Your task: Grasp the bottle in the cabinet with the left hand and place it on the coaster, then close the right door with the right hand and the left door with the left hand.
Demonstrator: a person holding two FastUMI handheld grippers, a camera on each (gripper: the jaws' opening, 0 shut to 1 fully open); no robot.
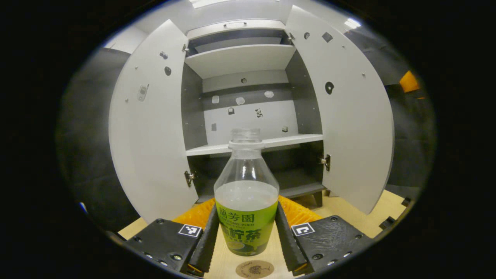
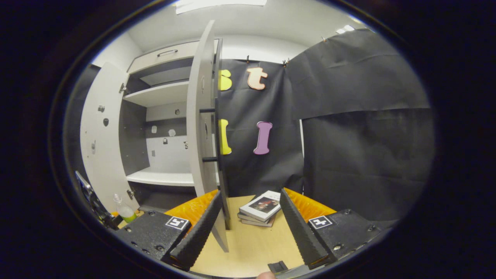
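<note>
A clear bottle (image 1: pixel 247 201) with a green label and no cap stands upright between the fingers of my left gripper (image 1: pixel 246 201), which is shut on its label on both sides. A round brown coaster (image 1: pixel 254 269) lies on the wooden table just below the bottle's base, on the near side. Behind it the grey cabinet (image 1: pixel 254 141) has its left door (image 1: pixel 151 128) and right door (image 1: pixel 348 116) swung wide open. My right gripper (image 2: pixel 250 193) is open, and the right door (image 2: pixel 201 128) stands edge-on by its left finger. Far left in the right gripper view, the bottle (image 2: pixel 124 211) is small.
A stack of books (image 2: pixel 260 208) lies on the wooden table (image 2: pixel 252 248) ahead of my right gripper. Black cloth hangs behind and to the right. The cabinet shelves (image 1: pixel 240 58) hold nothing.
</note>
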